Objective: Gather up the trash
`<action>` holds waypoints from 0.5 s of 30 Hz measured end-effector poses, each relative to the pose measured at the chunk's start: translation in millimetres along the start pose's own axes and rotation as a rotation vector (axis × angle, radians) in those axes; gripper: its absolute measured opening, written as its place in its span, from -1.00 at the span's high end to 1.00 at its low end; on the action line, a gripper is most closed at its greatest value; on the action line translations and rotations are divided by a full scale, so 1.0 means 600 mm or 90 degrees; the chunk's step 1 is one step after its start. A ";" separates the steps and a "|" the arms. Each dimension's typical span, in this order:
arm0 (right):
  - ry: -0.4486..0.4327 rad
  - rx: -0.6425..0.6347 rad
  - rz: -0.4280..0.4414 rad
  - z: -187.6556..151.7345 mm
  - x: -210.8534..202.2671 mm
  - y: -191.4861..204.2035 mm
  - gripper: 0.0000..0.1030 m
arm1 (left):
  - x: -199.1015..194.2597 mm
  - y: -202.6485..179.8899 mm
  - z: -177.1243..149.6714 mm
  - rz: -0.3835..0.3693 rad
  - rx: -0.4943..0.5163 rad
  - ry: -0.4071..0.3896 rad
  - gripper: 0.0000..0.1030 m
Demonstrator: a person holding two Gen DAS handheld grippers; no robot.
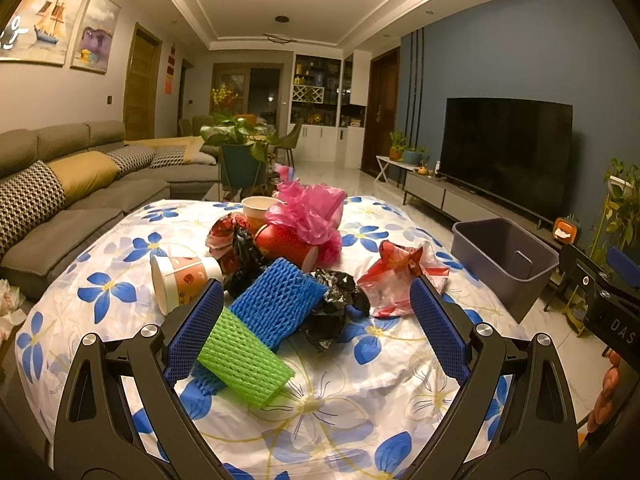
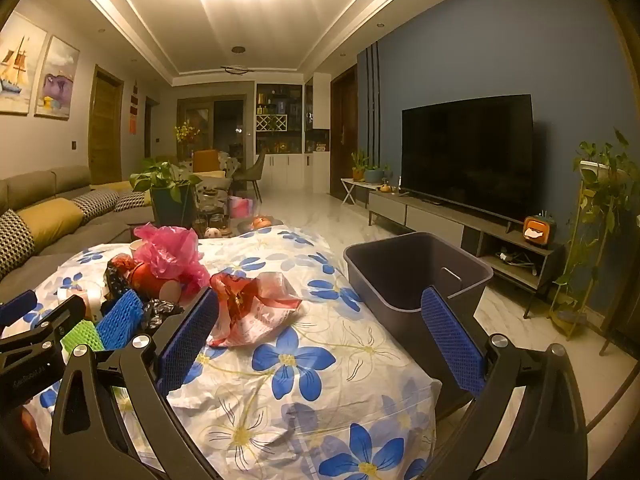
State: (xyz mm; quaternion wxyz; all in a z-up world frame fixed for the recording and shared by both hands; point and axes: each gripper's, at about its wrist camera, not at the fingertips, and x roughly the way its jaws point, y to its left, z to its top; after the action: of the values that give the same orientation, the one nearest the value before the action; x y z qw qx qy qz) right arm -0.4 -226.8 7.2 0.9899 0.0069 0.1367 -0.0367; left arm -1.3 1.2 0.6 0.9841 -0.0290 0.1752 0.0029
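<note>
Over a table draped in a white cloth with blue flowers [image 1: 120, 248]. Far left, a paper cup [image 1: 182, 280] tipped on its side. Next along, the left gripper [image 1: 316, 328], jaws spread wide, nothing held, with a green foam net [image 1: 244, 364] and a blue foam net [image 1: 280, 300] lying on the cloth between the pads. Just behind, crumpled black plastic [image 1: 332, 312], a red can [image 1: 284, 242] on its side, a pink bag [image 1: 308, 210] bunched on top. Further right, a red-and-white wrapper [image 2: 256, 308] flat on the cloth, just beside the left pad of the right gripper [image 2: 320, 344], also gaping and empty. At the table's right edge, a grey bin [image 2: 416, 276], nothing visible inside.
</note>
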 end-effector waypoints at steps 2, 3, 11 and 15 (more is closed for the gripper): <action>0.000 0.000 0.000 0.000 0.000 0.000 -0.90 | 0.000 0.001 0.000 -0.001 -0.002 0.000 -0.80; 0.000 0.000 0.000 0.001 -0.001 -0.001 -0.90 | 0.000 0.001 0.000 -0.002 -0.002 0.000 -0.80; -0.001 0.002 0.000 0.004 -0.003 -0.002 -0.90 | -0.001 0.001 0.001 -0.001 -0.004 0.000 -0.80; -0.003 0.001 -0.001 0.003 -0.003 -0.001 -0.90 | -0.001 0.001 0.001 -0.001 -0.003 0.000 -0.80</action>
State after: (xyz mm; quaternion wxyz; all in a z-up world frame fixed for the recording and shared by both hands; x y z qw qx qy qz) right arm -1.9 -227.4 9.2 0.9902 0.0078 0.1345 -0.0375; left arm -1.5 1.6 1.2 0.9840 -0.0314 0.1751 0.0025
